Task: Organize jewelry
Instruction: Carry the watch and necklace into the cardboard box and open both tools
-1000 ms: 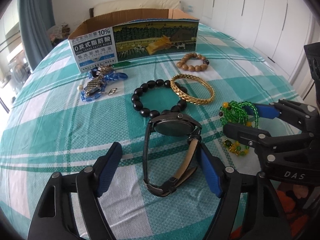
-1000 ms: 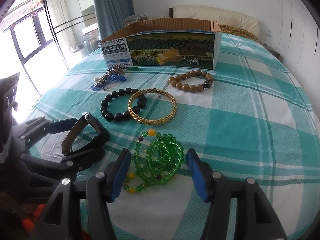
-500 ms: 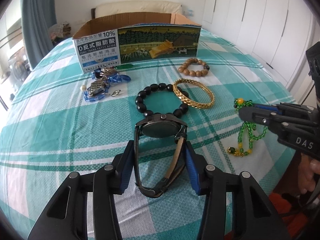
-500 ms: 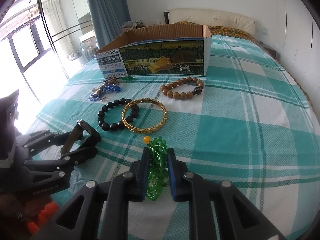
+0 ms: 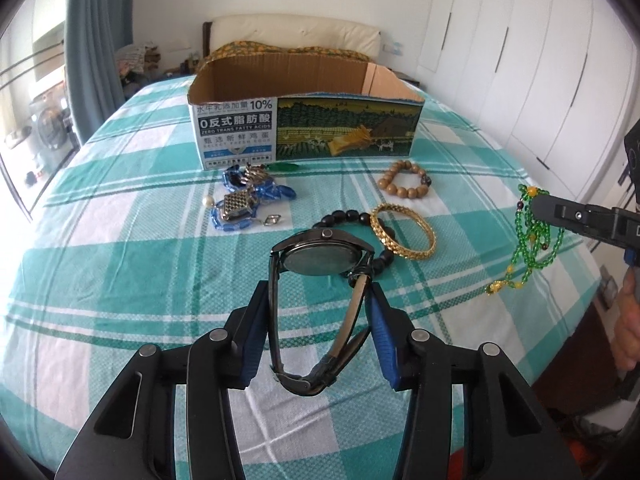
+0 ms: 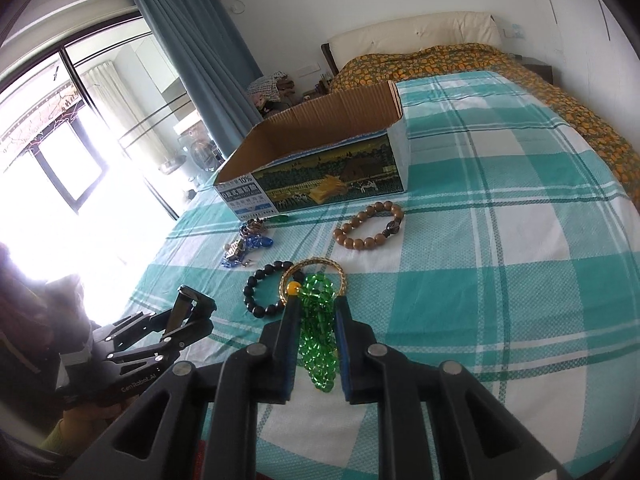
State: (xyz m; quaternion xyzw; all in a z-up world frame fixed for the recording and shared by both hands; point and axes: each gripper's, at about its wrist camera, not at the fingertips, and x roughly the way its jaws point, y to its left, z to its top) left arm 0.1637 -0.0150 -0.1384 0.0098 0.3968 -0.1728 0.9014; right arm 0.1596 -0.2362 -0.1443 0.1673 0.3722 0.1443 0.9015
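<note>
My left gripper (image 5: 318,300) is shut on a black wristwatch (image 5: 320,260) and holds it above the bed. My right gripper (image 6: 318,308) is shut on a green bead necklace (image 6: 318,320), which hangs from it in the left wrist view (image 5: 536,248). An open cardboard box (image 5: 308,132) stands at the far side; it also shows in the right wrist view (image 6: 320,176). On the sheet lie a black bead bracelet (image 6: 260,292), a gold bangle (image 5: 404,232), a brown bead bracelet (image 5: 404,180) and a heap of blue jewelry (image 5: 248,200).
The bed has a teal and white checked sheet (image 5: 120,280). White wardrobe doors (image 5: 540,60) stand on the right. A window and blue curtain (image 6: 192,60) are at the left. An orange patterned cover (image 6: 520,68) lies near the headboard.
Both grippers shut from open, the left on the watch and the right on the green necklace. Both have since risen from the sheet with them.
</note>
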